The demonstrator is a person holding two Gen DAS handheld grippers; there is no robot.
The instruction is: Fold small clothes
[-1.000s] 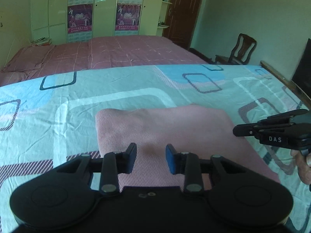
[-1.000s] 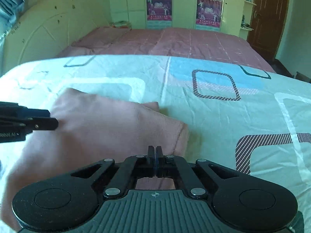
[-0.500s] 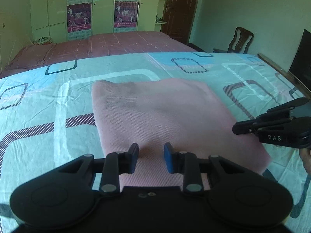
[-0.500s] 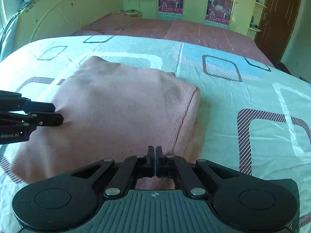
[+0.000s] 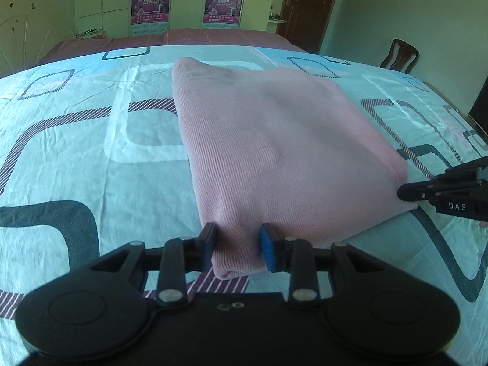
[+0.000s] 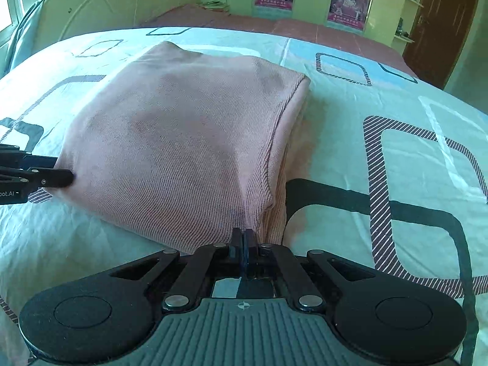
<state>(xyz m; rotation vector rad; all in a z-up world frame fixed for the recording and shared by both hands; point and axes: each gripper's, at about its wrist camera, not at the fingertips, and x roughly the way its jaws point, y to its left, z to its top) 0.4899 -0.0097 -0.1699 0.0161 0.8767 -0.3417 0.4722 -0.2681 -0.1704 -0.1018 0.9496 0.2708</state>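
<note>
Garment: a folded pink knit garment (image 5: pixel 274 158) lies flat in a rough square on the bed (image 5: pixel 76 164), well in from the bed's far edge; a stitched hem runs down its right-hand side in the right wrist view, with lower layers showing beneath that hem.

Near corners: the two corners nearest the cameras are each at a set of tongs; the far corners rest loose on the sheet.

Left tongs (image 5: pixel 238 248): narrowly parted, having just opened a little further, their blue pads (image 5: pixel 267 251) standing on either side of the garment's near left corner; the fold of cloth sits between them, and whether the pads still press it cannot be told. In the right wrist view the same tongs (image 6: pixel 68 177) come in from the left edge with their tip against the cloth's side.

Right tongs (image 6: pixel 244 245): pressed fully together at the garment's near right corner, the knit bunching into a ridge right at the tips; whether cloth is pinched inside cannot be told. In the left wrist view they (image 5: pixel 402 192) meet the right corner from the side.

Bed: covered by a pale blue-green sheet printed with rounded rectangles in dark, striped and white outlines; beyond it lies a reddish-pink cover (image 5: pixel 189 36).

Room: yellow-green cupboards carrying two posters (image 5: pixel 151 3), a dark wooden door (image 5: pixel 308 6), and a wooden chair (image 5: pixel 399 58) by the right wall.
</note>
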